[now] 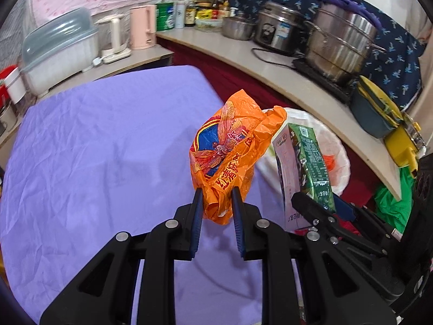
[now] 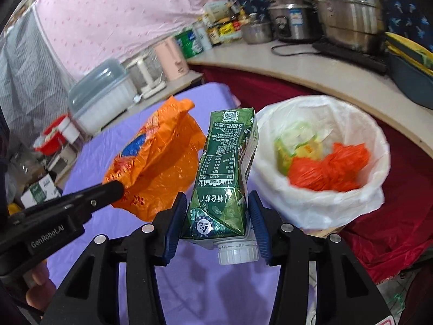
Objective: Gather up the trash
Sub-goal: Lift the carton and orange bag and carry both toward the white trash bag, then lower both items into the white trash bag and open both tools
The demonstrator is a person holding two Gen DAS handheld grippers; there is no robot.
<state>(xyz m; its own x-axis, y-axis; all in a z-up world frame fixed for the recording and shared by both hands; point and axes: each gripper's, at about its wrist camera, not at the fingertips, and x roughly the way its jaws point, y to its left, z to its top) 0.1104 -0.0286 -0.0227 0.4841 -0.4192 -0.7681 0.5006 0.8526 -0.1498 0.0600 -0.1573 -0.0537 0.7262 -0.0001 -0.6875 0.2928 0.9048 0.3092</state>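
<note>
I am holding two pieces of trash at once. My left claw [image 1: 216,205] is pinching the crumpled orange plastic wrapper with the blue and red print [image 1: 230,146] by its lower end, and the wrapper is hanging clear above the purple cloth-covered bench [image 1: 94,149]. My right claw [image 2: 217,216] is clamping the green drink carton with the white screw cap [image 2: 227,168] near its capped end, the carton pointing away from me, just beside the wrapper.

The bin lined with a white plastic bag [image 2: 373,146] is sitting beyond the bench edge, to the right of the carton. Inside I am seeing a knotted orange-red plastic bag [image 2: 330,170] and some yellow-green packaging [image 2: 295,146], so I judge part of the collecting done. What I am seeing of the purple cloth is showing no loose trash. I reckon what is left is carrying both pieces over the rim and letting them drop.
</note>
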